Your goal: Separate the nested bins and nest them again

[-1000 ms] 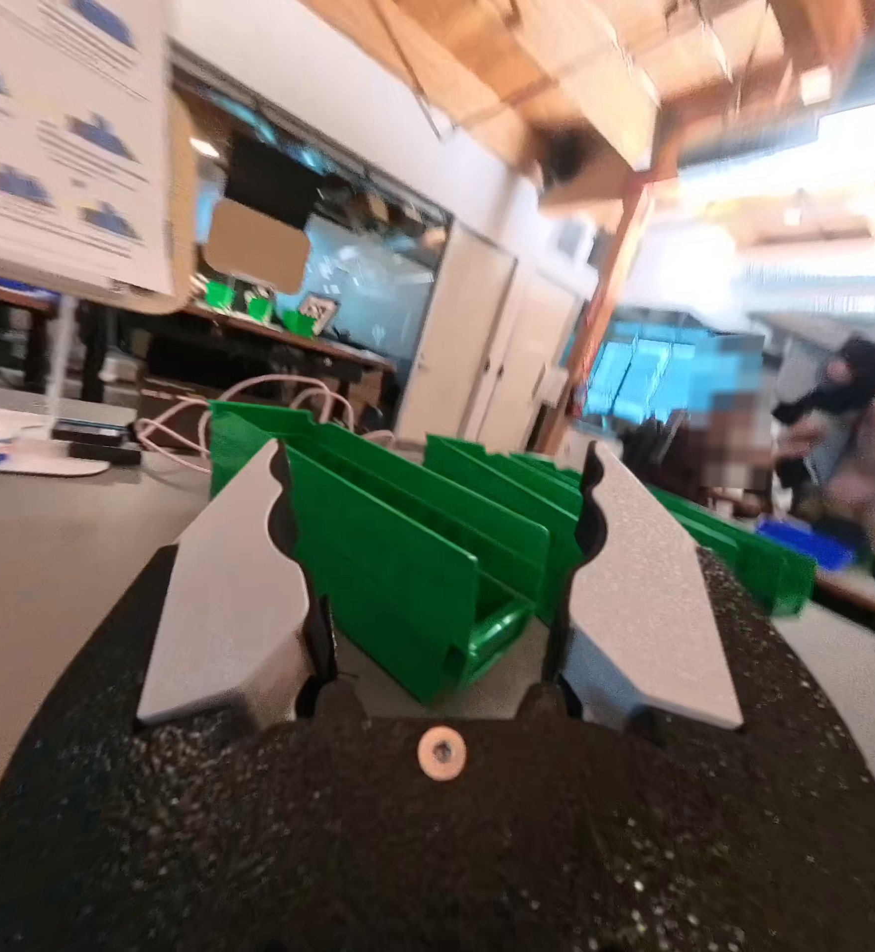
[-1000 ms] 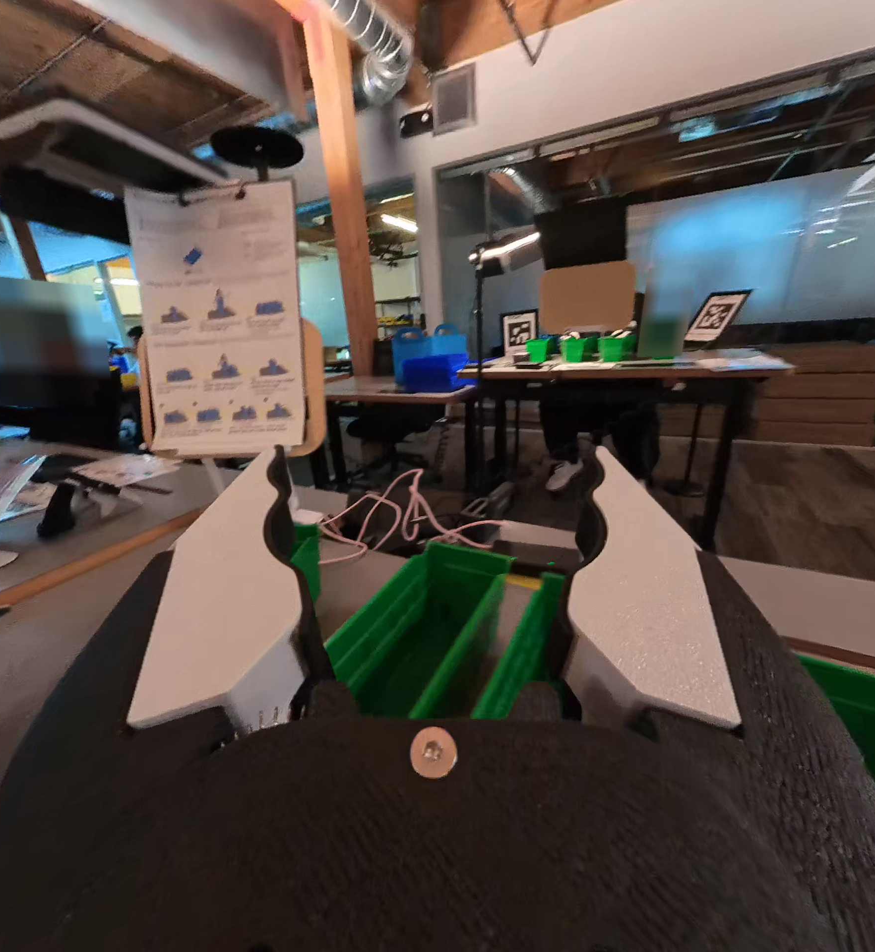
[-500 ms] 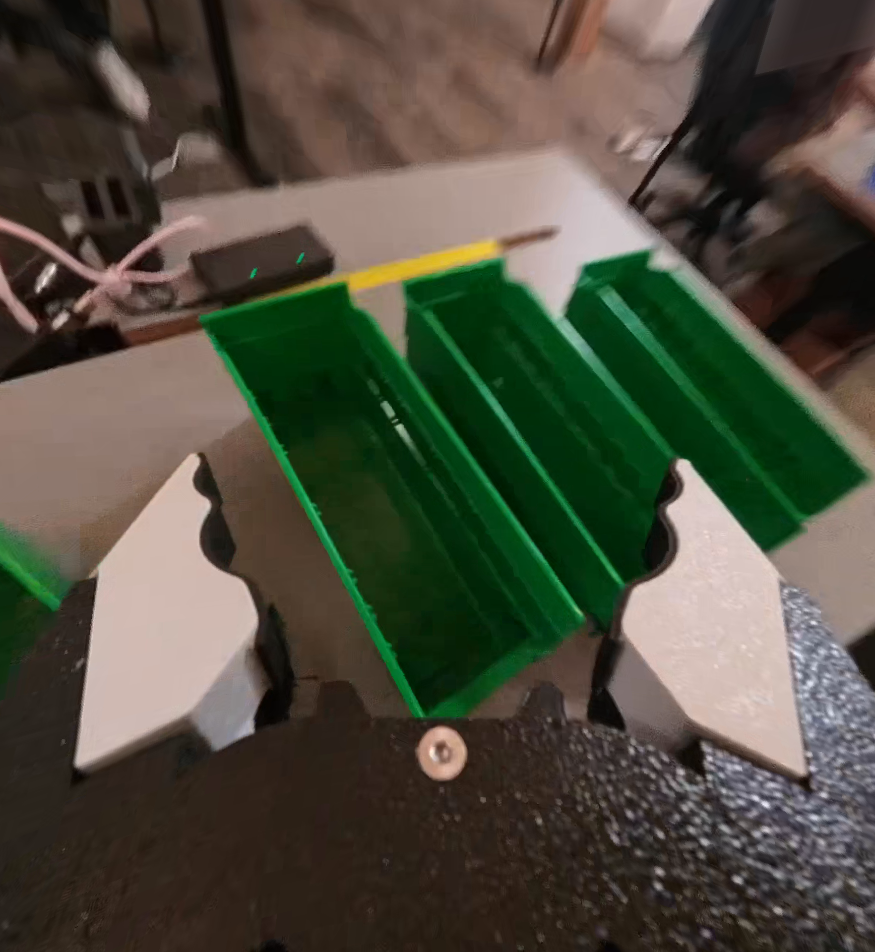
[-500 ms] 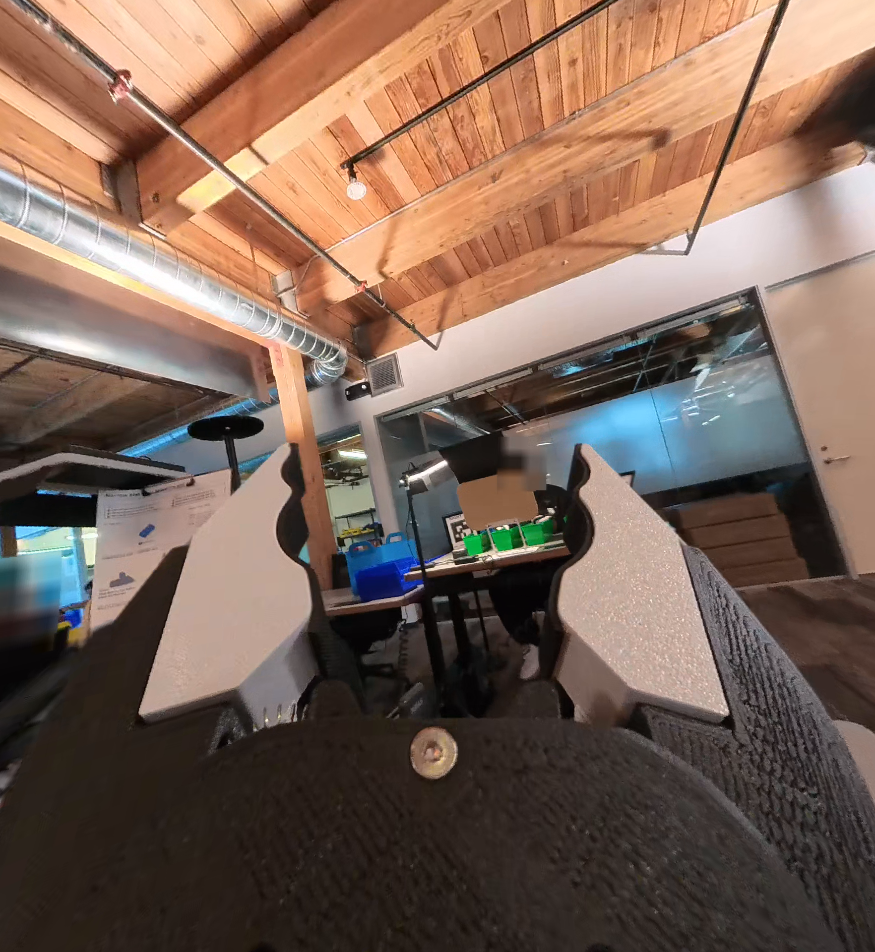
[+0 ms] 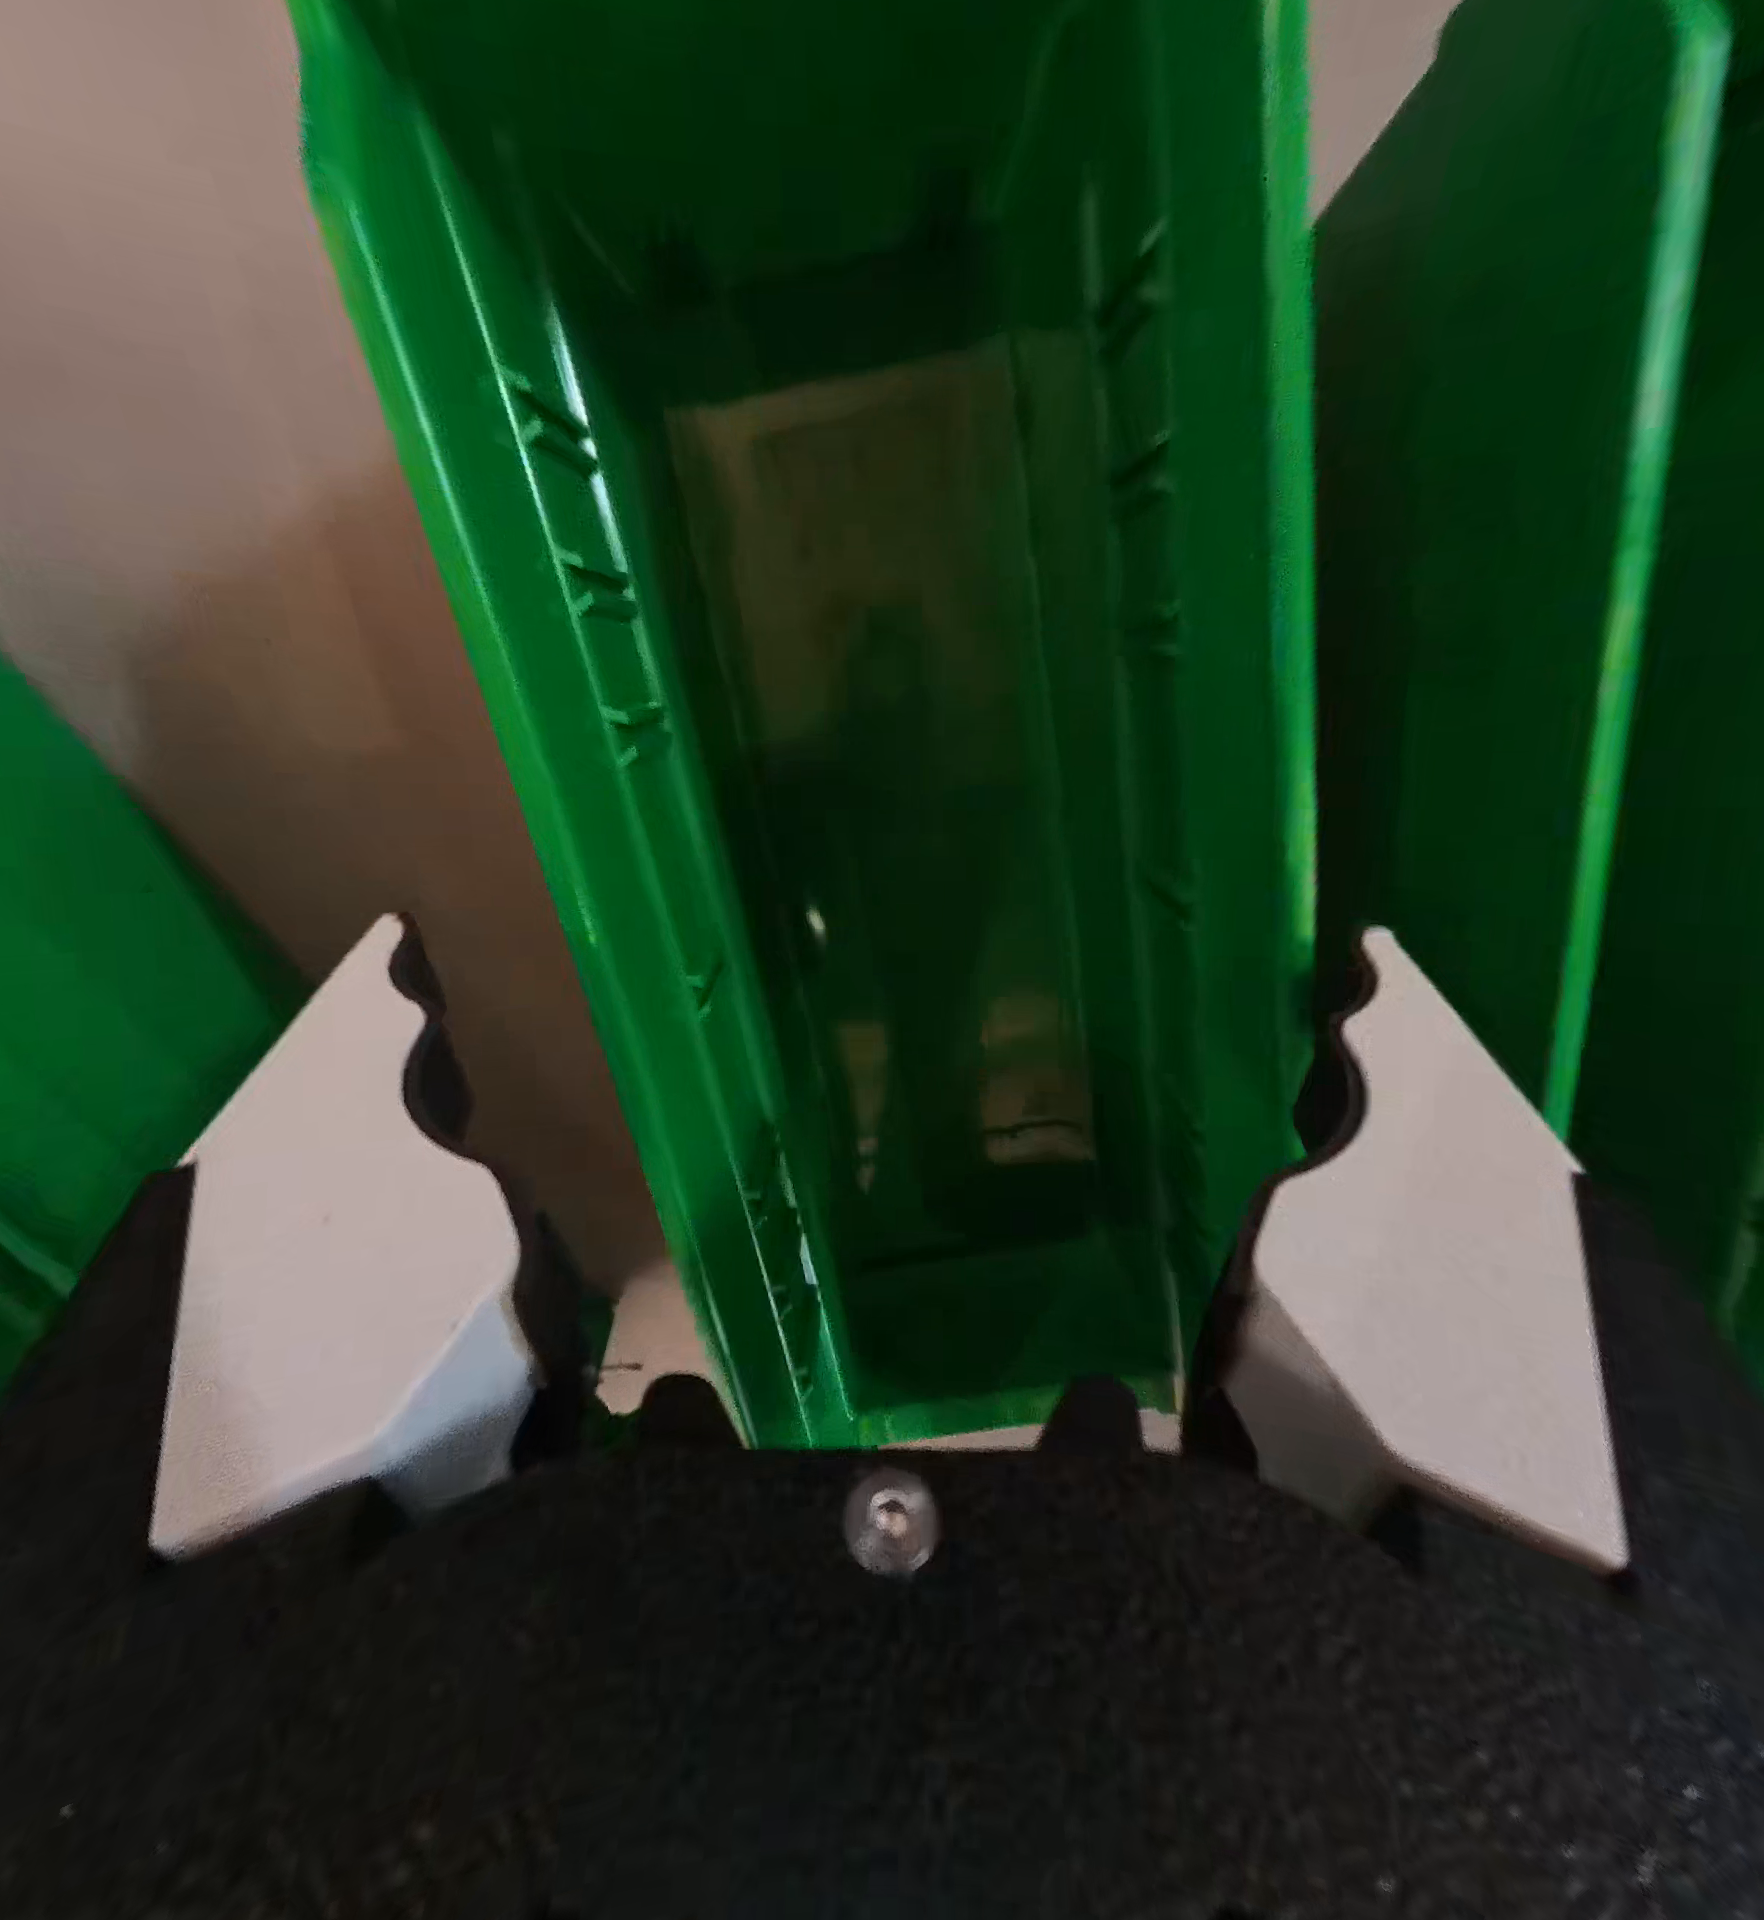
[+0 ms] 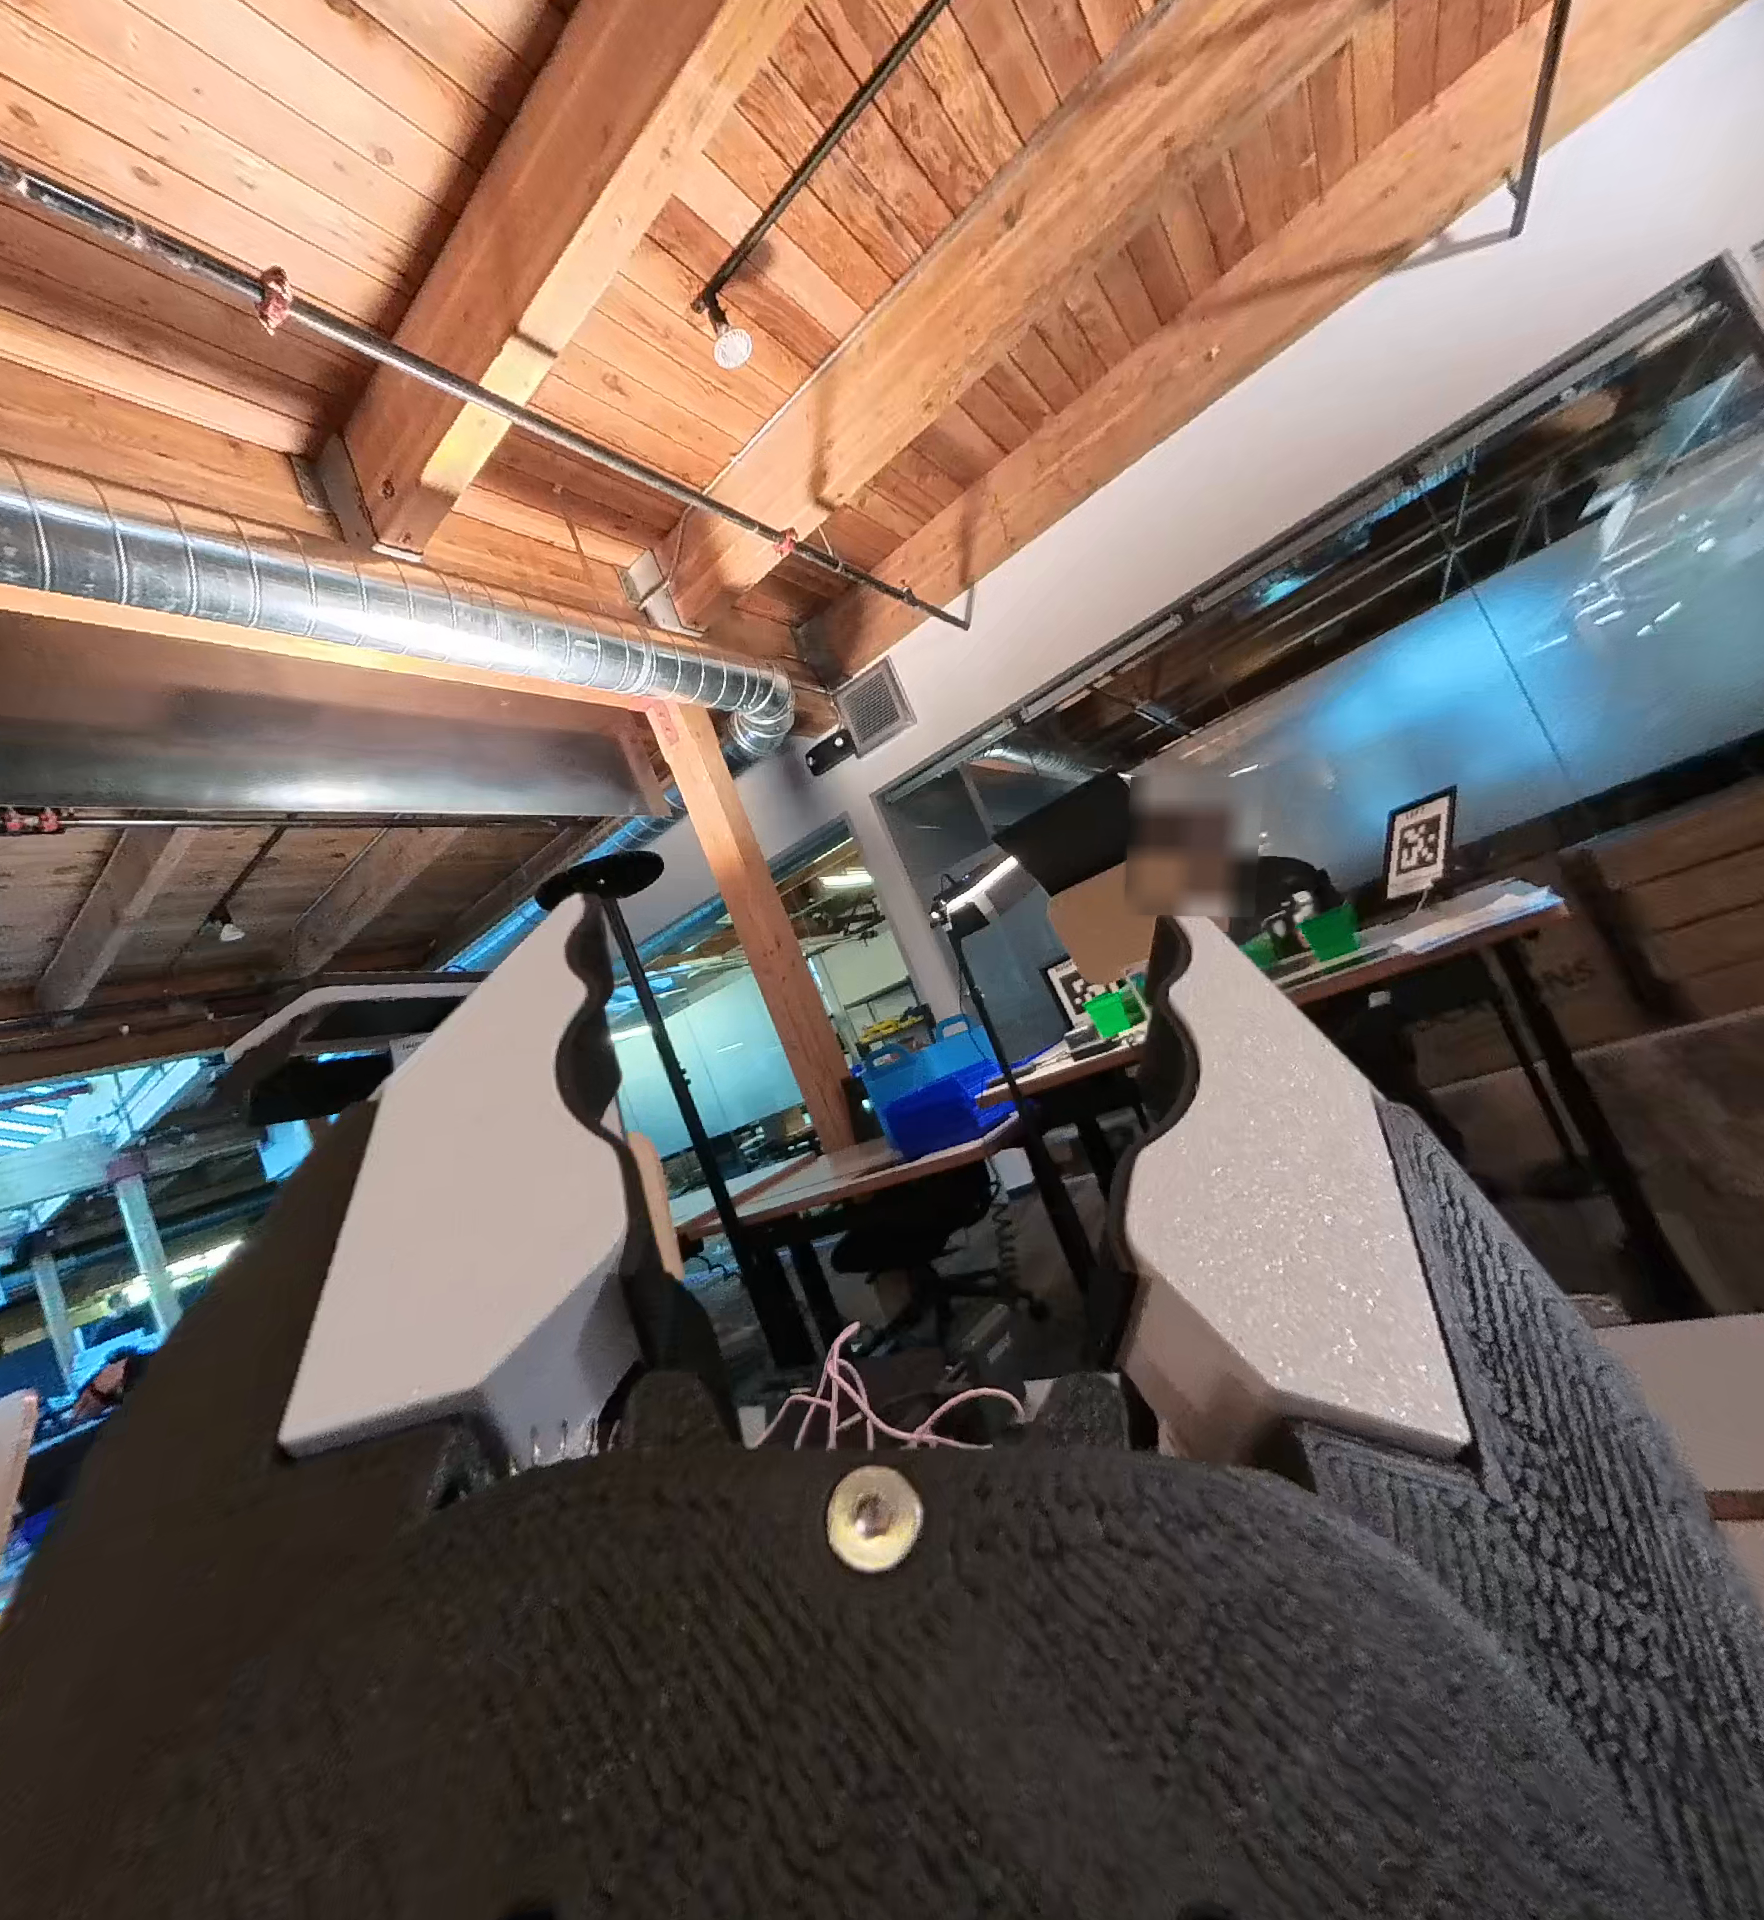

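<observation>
Re-nesting looks to be the step in hand: the left hand-held gripper (image 5: 883, 1091) hangs over a long, narrow green plastic bin (image 5: 857, 727) lying on the pale table (image 5: 182, 520), fingers spread wide astride its near end, gripping nothing. Neighbouring green bins (image 5: 1584, 623) lie close beside. Closing on a wall comes next. The right hand-held gripper (image 6: 878, 1091) points roomward, open and empty.

Timber ceiling (image 6: 566, 208) overhead, with silver duct (image 6: 338, 613) beneath. Wooden post (image 6: 753, 935) stands mid-room. Blue crates (image 6: 935, 1101) rest on a far desk (image 6: 857, 1169). Pink cables (image 6: 878, 1408) lie nearer.
</observation>
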Tool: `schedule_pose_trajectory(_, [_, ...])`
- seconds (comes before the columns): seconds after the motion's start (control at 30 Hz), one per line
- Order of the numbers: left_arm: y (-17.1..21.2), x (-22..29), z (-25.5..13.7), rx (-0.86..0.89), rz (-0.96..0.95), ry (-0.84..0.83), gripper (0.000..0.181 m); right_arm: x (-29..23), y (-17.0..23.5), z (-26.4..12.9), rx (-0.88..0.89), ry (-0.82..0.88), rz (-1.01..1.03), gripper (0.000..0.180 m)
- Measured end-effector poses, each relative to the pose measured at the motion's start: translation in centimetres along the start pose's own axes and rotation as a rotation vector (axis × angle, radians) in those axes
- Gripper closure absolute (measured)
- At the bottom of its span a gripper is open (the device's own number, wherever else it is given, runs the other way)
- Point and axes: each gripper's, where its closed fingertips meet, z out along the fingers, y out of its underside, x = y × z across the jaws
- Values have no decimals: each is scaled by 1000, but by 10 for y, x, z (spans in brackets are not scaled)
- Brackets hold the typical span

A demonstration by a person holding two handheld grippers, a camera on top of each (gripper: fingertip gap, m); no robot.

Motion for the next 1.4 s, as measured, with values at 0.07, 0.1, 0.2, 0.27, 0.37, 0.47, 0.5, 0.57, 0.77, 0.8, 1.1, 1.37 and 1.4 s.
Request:
schedule_pose_trajectory(0.07, [5, 5, 9, -30, -20, 38, 22, -1, 1, 1, -5, -12, 11, 77])
schedule_pose_trajectory(0.1, [6, 9, 12, -39, -21, 62, 24, -2, 2, 1, -9, -17, 15, 77])
schedule_pose_trajectory(0.2, [3, 18, 12, -28, -5, 117, 43, -6, 7, 4, -29, -29, 15, 77])
schedule_pose_trajectory(0.27, [0, 19, 8, -12, 15, 135, 62, -7, 10, 6, -40, -26, 7, 78])
schedule_pose_trajectory(0.37, [-3, 11, -1, 17, 53, 123, 75, -3, 16, 9, -71, 11, -21, 87])
schedule_pose_trajectory(0.47, [-16, 2, -34, 106, 42, 162, 76, 1, 22, 11, -93, 39, -40, 89])
schedule_pose_trajectory(0.5, [-19, -2, -50, 122, 20, 186, 75, 1, 23, 12, -98, 38, -36, 88])
schedule_pose_trajectory(0.57, [-23, -15, -83, 148, -27, 220, 72, 4, 24, 12, -100, 51, -18, 84])
schedule_pose_trajectory(0.77, [-5, -121, -145, 192, -303, 105, 71, 4, 19, 9, -80, 65, -18, 81])
schedule_pose_trajectory(0.8, [3, -137, -148, 191, -339, 87, 71, 3, 18, 9, -75, 61, -16, 81])
schedule_pose_trajectory(1.1, [45, -175, -128, 127, -463, 196, 71, 6, 25, 13, -97, 55, 4, 81])
schedule_pose_trajectory(1.37, [38, -177, -101, 155, -471, 186, 70, 12, 29, 16, -108, 58, 15, 81])
schedule_pose_trajectory(1.4, [39, -178, -99, 148, -467, 173, 70, 12, 31, 16, -113, 57, 15, 81])
